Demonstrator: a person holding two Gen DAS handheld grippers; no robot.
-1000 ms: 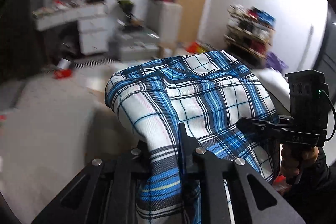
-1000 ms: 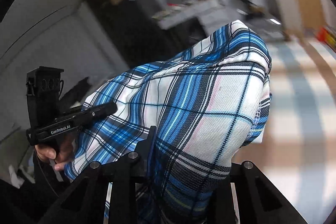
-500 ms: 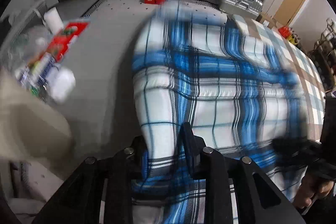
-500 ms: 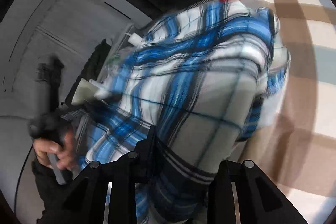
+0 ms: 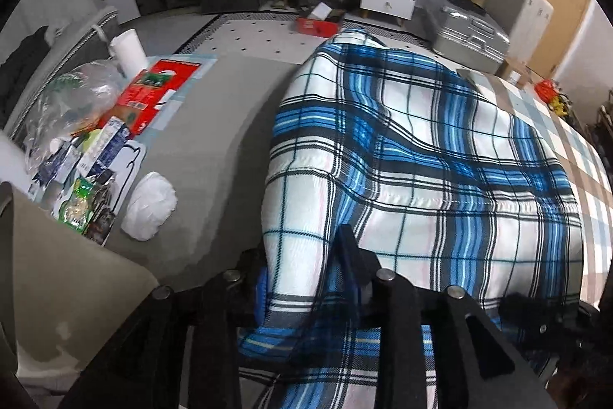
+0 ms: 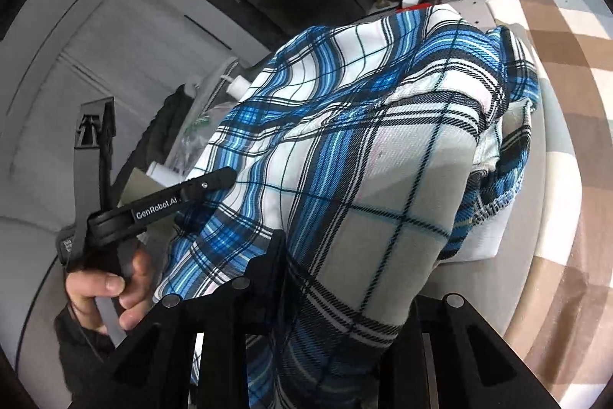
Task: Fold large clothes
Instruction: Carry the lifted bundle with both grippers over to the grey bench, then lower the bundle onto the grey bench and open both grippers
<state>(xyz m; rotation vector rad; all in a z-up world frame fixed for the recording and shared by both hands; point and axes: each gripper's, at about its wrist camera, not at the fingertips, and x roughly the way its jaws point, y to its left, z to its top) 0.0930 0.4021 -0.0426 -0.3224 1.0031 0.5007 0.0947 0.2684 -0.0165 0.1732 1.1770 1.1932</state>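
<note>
The plaid shirt [image 5: 421,156] is being laid doubled on the grey surface [image 5: 214,141]. Both the left gripper [image 5: 306,278] and right gripper [image 6: 337,294] are being opened, cloth lying between the jaws. Further folds are judged outstanding.

The large garment [image 5: 421,156] is plaid: white ground crossed by bright blue bands and thin black lines, with faint pink stripes. It lies on a plain grey surface [image 5: 214,141]. Beyond it a cover [image 5: 574,141] shows brown, white and pale blue checks. A red packet [image 5: 153,91] lies beside a white bundle [image 5: 149,206]. Both hand-held grippers are black
</note>
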